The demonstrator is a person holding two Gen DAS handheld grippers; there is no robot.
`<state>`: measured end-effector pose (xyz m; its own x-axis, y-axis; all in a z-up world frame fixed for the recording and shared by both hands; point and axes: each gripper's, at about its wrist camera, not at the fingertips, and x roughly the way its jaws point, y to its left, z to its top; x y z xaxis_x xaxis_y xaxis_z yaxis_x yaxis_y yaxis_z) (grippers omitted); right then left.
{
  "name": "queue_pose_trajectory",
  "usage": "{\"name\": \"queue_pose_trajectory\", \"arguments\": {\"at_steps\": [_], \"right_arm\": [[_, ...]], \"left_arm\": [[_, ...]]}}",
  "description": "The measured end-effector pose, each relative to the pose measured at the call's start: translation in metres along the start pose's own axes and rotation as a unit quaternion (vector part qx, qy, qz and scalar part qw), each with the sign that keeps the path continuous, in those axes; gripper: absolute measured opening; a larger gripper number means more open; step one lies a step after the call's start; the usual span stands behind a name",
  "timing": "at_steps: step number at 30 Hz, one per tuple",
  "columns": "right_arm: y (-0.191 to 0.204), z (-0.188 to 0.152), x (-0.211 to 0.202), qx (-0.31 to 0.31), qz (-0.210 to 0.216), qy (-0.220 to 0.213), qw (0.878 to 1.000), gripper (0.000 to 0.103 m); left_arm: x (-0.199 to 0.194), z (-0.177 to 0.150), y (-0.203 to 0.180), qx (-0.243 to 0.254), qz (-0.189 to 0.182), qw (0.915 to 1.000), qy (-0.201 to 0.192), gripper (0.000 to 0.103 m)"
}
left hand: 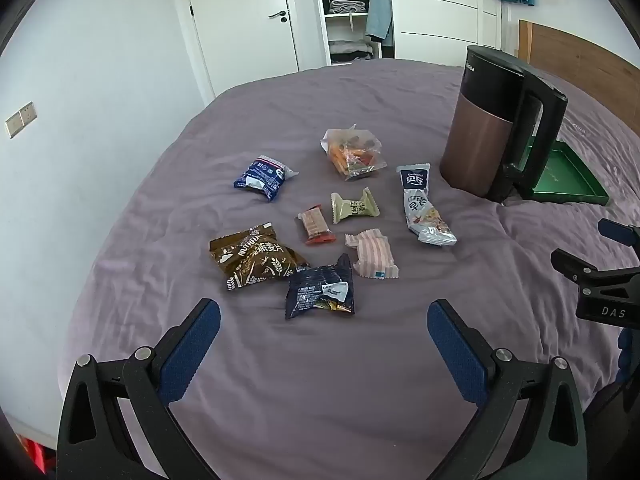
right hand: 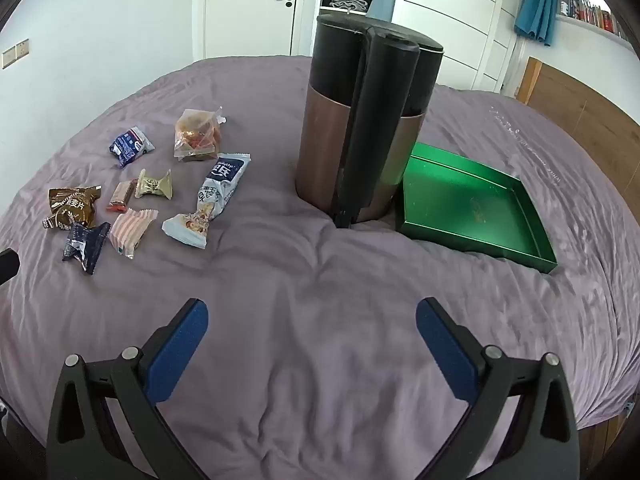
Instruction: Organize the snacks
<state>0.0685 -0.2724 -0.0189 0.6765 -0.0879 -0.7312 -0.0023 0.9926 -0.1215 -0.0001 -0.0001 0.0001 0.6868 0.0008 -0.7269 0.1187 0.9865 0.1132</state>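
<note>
Several snack packets lie on the purple bed: a brown oat packet, a dark blue packet, a pink striped packet, a long white-blue packet, a clear bag of orange snacks, a blue packet. A green tray lies empty to the right, behind the kettle. My left gripper is open and empty, just short of the dark blue packet. My right gripper is open and empty over bare sheet; it also shows in the left wrist view.
A tall brown and black kettle stands between the snacks and the tray, touching the tray's left edge. A small olive packet and a red-ended biscuit packet lie mid-group. Wall, door and open wardrobe stand behind the bed.
</note>
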Motion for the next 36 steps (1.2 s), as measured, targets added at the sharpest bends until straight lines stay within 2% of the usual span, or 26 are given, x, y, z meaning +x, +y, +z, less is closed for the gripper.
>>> {"name": "queue_pose_trajectory", "arguments": {"at_steps": [12,19,25,36], "right_arm": [[0.001,0.001,0.001,0.000,0.001,0.000,1.000,0.103],[-0.003,-0.002,-0.001,0.001,0.001,0.002,1.000,0.103],[-0.006,-0.003,0.000,0.001,0.000,0.004,1.000,0.103],[0.001,-0.003,-0.002,-0.008,-0.006,0.011,1.000,0.103]], "left_arm": [[-0.001,-0.003,0.006,0.002,-0.004,1.0000,0.001,0.102],[-0.002,0.000,-0.003,0.000,0.008,1.0000,0.001,0.102],[-0.008,0.005,0.002,-0.014,0.035,0.9992,-0.011,0.102],[-0.006,0.007,0.009,-0.023,0.040,0.9988,-0.016,0.102]]}}
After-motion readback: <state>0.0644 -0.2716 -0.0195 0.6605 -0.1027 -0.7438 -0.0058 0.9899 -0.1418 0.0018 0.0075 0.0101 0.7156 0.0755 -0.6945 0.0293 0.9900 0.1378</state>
